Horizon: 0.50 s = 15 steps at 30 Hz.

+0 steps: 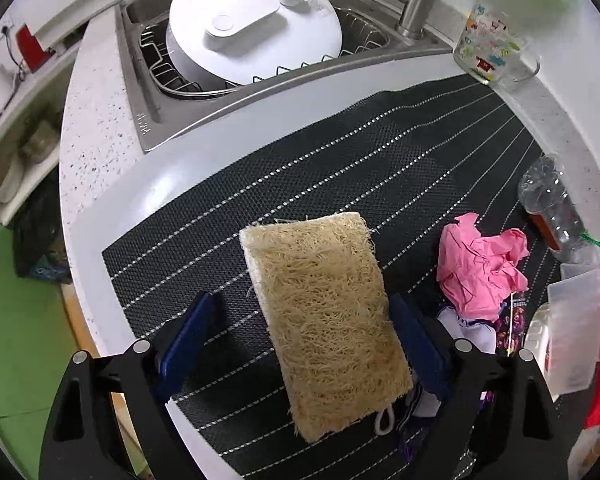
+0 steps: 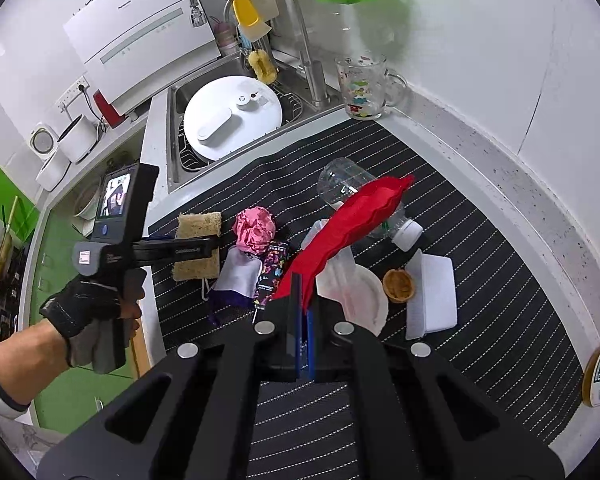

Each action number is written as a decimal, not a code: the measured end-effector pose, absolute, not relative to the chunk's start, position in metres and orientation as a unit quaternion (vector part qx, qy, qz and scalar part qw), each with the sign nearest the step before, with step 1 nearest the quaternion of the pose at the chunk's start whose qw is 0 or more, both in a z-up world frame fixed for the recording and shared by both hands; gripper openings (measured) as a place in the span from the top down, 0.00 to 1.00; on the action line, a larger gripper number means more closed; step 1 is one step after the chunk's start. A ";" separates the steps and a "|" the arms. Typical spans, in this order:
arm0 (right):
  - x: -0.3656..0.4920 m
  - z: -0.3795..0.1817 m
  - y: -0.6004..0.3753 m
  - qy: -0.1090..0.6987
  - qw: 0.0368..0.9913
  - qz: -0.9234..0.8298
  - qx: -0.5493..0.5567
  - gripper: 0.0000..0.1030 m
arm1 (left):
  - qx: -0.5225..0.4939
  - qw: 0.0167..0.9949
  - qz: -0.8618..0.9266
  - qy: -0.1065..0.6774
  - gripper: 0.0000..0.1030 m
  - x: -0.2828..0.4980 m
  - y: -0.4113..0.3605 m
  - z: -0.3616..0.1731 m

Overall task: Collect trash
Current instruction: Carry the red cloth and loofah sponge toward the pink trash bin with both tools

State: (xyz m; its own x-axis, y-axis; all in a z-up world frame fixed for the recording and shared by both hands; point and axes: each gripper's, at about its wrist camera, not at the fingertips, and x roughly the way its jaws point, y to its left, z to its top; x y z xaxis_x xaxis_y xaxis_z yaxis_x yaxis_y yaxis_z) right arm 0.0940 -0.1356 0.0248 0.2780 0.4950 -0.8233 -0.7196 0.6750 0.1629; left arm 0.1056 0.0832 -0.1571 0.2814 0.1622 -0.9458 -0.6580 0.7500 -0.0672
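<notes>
- Left wrist view: left gripper spread around sponge, lower centre (right finger close to it).
- Right gripper pinches red bag.
- Risk: an off-centre close could skew the sponge free.

Bright, sharp, fisheye-warped edges

White speckled worktop beside a steel sink. Dark mat with dotted white stripes covers most of it. On the mat: loofah sponge, crumpled pink paper, clear plastic bottle, white lidded box, walnut shell half. Printed glass mug stands at the mat's far corner.
</notes>
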 end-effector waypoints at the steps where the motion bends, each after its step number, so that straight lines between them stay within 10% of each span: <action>1: 0.094 0.025 -0.136 0.462 0.790 0.385 -0.121 0.99 | -0.229 0.766 0.268 0.537 0.18 0.106 0.082 -0.157; 4: 0.096 0.026 -0.141 0.459 0.792 0.384 -0.119 0.99 | -0.198 0.773 0.271 0.538 0.36 0.109 0.076 -0.156; 15: 0.097 0.031 -0.156 0.451 0.800 0.378 -0.114 0.99 | -0.192 0.816 0.195 0.509 0.39 0.089 0.072 -0.116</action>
State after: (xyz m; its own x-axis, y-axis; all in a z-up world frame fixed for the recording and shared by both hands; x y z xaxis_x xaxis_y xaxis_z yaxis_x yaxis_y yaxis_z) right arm 0.0966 -0.1564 0.0310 0.3072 0.5015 -0.8088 -0.7076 0.6887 0.1583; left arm 0.0892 0.0724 -0.1157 0.4067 0.1227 -0.9053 -0.5137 0.8502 -0.1155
